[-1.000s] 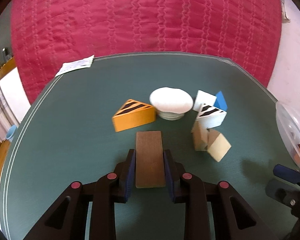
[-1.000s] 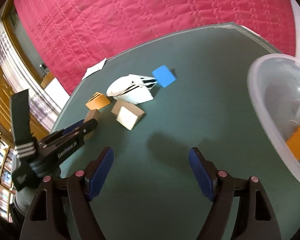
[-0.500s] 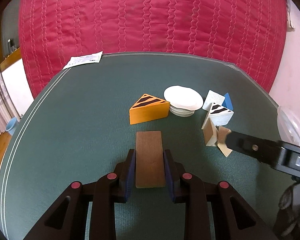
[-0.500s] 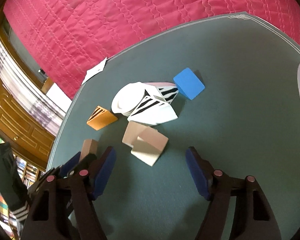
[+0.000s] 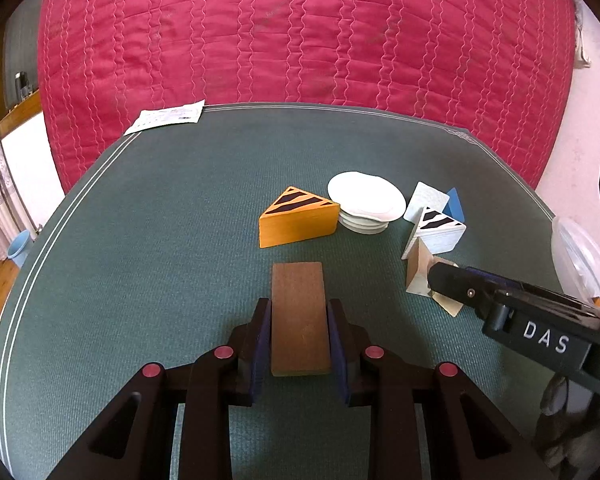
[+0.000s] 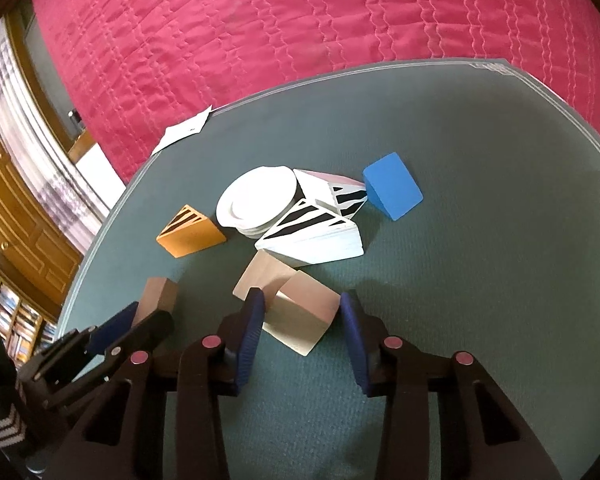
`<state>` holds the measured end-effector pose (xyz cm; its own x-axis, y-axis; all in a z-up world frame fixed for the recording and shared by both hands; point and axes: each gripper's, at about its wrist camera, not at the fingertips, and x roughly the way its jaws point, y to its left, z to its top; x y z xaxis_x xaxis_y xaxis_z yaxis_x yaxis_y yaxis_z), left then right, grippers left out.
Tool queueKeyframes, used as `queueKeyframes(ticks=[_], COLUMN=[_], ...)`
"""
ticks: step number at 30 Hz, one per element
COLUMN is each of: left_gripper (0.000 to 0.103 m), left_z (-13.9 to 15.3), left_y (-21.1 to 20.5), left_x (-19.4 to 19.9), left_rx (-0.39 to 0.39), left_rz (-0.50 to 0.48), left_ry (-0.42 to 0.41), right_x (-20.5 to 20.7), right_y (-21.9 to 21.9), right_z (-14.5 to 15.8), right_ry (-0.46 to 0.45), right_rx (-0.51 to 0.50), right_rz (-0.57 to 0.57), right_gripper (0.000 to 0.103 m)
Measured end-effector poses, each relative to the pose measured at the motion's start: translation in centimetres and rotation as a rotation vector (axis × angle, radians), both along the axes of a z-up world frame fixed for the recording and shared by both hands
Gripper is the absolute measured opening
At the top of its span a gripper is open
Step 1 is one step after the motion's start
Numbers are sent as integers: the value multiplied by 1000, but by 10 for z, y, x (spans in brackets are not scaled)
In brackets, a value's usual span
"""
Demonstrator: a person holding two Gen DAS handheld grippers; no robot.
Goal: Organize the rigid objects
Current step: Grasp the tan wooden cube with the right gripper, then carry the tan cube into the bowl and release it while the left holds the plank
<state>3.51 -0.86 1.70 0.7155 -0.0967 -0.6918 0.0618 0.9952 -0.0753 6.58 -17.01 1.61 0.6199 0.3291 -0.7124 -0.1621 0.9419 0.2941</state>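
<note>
Our left gripper (image 5: pixel 299 334) clamps the brown block (image 5: pixel 298 318); our right gripper's (image 6: pixel 302 326) fingers (image 6: pixel 250 330) are closing around the near beige block (image 6: pixel 302 318).

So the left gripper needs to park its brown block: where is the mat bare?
Bare mat runs left of the orange wedge toward the paper slip. Also bare: beyond the white dish. Crowded: the striped white wedge, blue block, and tan blocks by the right gripper.
</note>
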Motion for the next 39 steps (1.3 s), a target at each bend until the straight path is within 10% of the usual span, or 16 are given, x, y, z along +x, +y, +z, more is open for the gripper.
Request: queueKeyframes(ticks=[12, 39], left_gripper=[29, 29], left_z=[1, 3], left_y=[-2, -6], left_x=[-2, -7], left_rx=[-4, -7], left_rz=[-13, -39], left_ry=[-8, -23], right_x=[-31, -48], right_y=[-5, -14], right_z=[1, -1], right_ry=[-38, -56], right_rx=[-171, -163], right_rz=[22, 35], right_gripper=[40, 34])
